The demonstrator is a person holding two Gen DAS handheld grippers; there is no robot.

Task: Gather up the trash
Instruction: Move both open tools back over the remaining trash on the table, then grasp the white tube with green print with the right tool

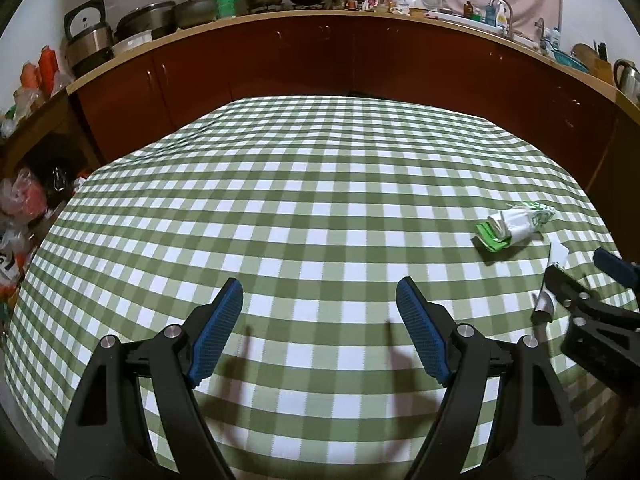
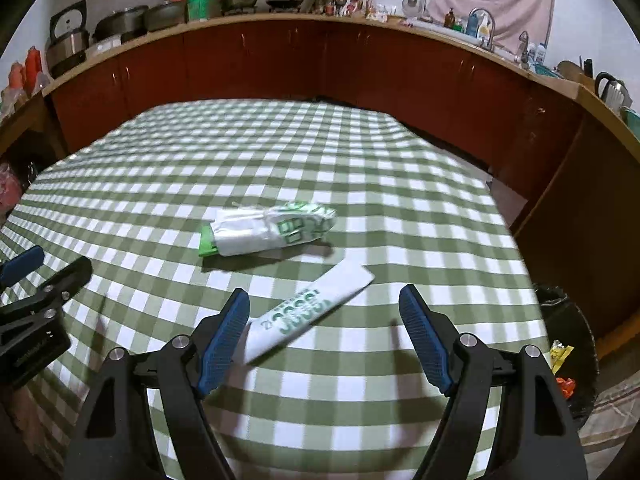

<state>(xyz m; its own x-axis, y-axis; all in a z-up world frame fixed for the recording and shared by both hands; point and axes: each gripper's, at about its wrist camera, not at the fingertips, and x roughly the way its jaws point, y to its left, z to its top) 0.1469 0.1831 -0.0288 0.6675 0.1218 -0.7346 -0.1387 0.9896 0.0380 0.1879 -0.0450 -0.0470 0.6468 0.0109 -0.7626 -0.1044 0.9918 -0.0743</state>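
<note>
A white tube with green print [image 2: 308, 314] lies on the green checked tablecloth [image 2: 280, 152], its near end between the open fingers of my right gripper [image 2: 324, 304]. A crumpled white and green wrapper [image 2: 272, 230] lies beyond it. In the left wrist view the wrapper [image 1: 516, 226] and the tube [image 1: 554, 264] are at the far right, where the right gripper [image 1: 584, 276] also shows. My left gripper [image 1: 320, 296] is open and empty over bare cloth.
A black bin [image 2: 568, 356] holding some trash stands on the floor past the table's right edge. Red cabinets [image 1: 320, 56] with a cluttered counter run behind the table. Bags [image 1: 20, 200] pile at the left.
</note>
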